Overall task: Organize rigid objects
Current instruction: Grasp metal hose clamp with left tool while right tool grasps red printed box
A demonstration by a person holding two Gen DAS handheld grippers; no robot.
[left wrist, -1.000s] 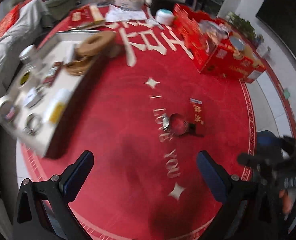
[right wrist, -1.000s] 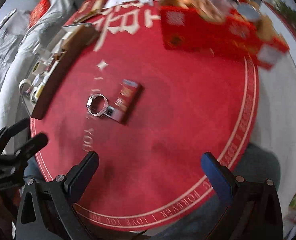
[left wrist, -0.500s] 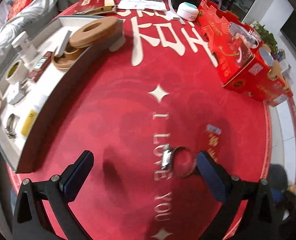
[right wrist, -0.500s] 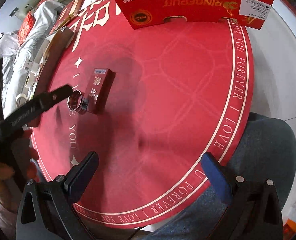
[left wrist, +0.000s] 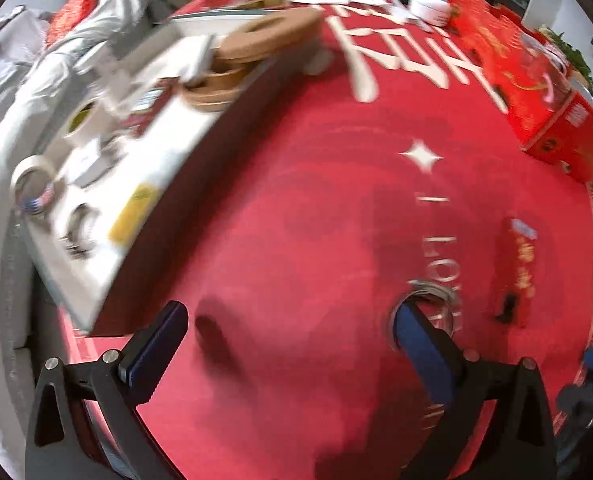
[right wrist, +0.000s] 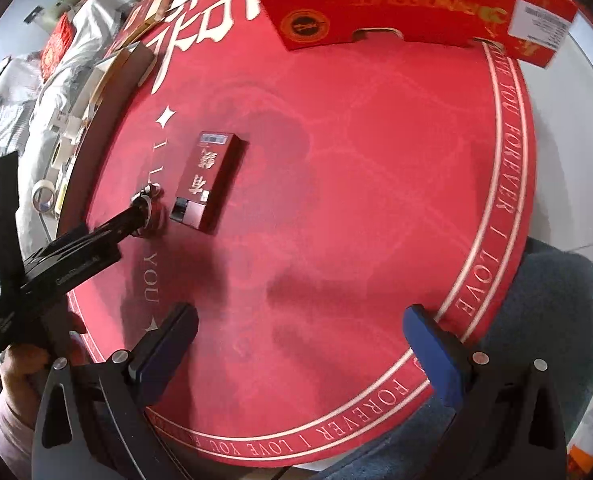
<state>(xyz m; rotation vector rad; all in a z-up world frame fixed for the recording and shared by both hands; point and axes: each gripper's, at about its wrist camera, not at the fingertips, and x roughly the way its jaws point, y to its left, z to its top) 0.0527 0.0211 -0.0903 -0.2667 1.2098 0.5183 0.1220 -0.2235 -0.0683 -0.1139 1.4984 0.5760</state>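
Left wrist view: the left hand-held gripper (left wrist: 288, 336) is spread wide over the red counter (left wrist: 296, 216), its right finger (left wrist: 420, 340) inside the metal ring (left wrist: 432, 300). The red box (left wrist: 520, 264) lies just beside the ring, long axis running away from the camera.

Right wrist view: the right hand-held gripper (right wrist: 300, 332) hangs wide and empty near the counter's edge. The box (right wrist: 210, 178) lies flat, its barcode end toward the far red carton (right wrist: 376, 4).

Layout: tabletop (right wrist: 336, 160), tray left, carton far side

Metal ring (left wrist: 432, 300) lies on the tabletop just left of the flat box (right wrist: 208, 180), close but apart. Left hand-held gripper (left wrist: 292, 344) has its right finger (left wrist: 420, 344) at the ring. Tray (left wrist: 144, 184) sits along the left edge, tape rolls (left wrist: 264, 36) in it. Carton (right wrist: 396, 0) lies at the far side.
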